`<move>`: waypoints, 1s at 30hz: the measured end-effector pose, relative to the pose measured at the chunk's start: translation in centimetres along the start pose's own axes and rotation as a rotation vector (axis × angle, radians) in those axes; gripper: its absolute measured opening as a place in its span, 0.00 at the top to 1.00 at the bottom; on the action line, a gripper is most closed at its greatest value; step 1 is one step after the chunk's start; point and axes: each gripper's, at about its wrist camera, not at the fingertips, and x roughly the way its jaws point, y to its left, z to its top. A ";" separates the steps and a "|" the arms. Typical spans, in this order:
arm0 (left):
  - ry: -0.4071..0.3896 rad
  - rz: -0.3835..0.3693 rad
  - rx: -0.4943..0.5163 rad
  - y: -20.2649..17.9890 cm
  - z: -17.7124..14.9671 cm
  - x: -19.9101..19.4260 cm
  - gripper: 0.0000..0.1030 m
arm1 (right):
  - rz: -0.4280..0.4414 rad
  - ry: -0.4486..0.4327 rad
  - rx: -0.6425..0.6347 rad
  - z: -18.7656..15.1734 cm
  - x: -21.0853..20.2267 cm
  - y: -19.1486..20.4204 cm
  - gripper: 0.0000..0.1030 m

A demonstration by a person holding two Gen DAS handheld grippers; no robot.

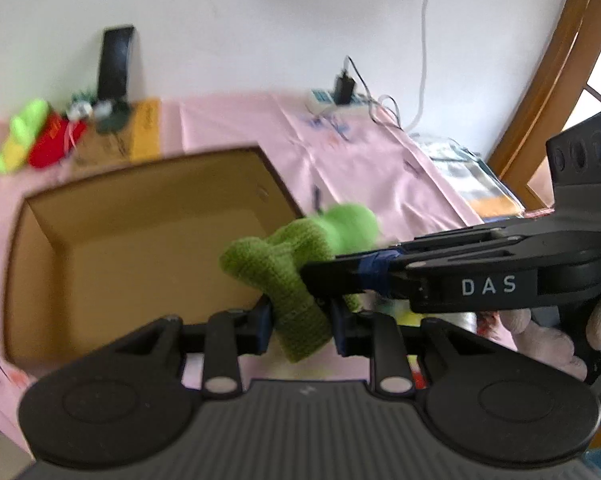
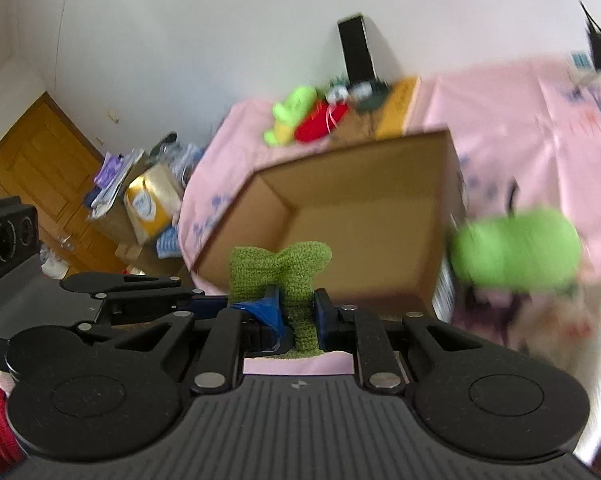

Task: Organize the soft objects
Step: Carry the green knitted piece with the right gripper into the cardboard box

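Observation:
A dark green knitted soft piece (image 1: 284,272) hangs above the near edge of an open cardboard box (image 1: 100,240) on the pink cloth. My left gripper (image 1: 300,320) is shut on its lower end. My right gripper (image 1: 316,276) comes in from the right and is shut on its middle. In the right wrist view the knit (image 2: 280,264) fans out above my right gripper (image 2: 298,316), and my left gripper (image 2: 236,304) reaches in from the left. A lighter green round plush (image 1: 350,226) with a dark stem sits just behind it, blurred (image 2: 516,248); I cannot tell whether the two are joined. The box (image 2: 360,216) holds nothing I can see.
A lime-and-yellow plush (image 1: 20,136) and a red plush (image 1: 50,144) lie at the far left by a tall black object (image 1: 116,60) and a brown flat package (image 1: 140,136). A power strip (image 1: 332,100) sits by the wall. A pale plush (image 1: 540,336) lies lower right. Clutter (image 2: 140,192) stands beside the table.

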 end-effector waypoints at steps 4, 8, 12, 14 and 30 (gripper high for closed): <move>-0.011 0.028 0.018 3.6 2.1 0.1 0.76 | -0.018 -0.033 -0.003 2.9 3.1 1.5 1.00; 0.002 0.051 0.030 7.0 3.5 0.7 0.76 | -0.035 -0.036 0.007 5.2 6.3 2.6 1.00; 0.028 0.076 0.036 10.0 4.5 2.1 0.75 | -0.053 -0.011 0.051 6.7 9.2 2.5 1.00; 0.039 0.090 0.034 11.1 4.7 3.0 0.75 | -0.067 0.006 0.057 7.4 10.5 2.7 1.00; 0.120 0.236 -0.031 18.3 3.6 9.7 0.75 | -0.091 0.189 0.122 9.8 21.5 1.1 1.00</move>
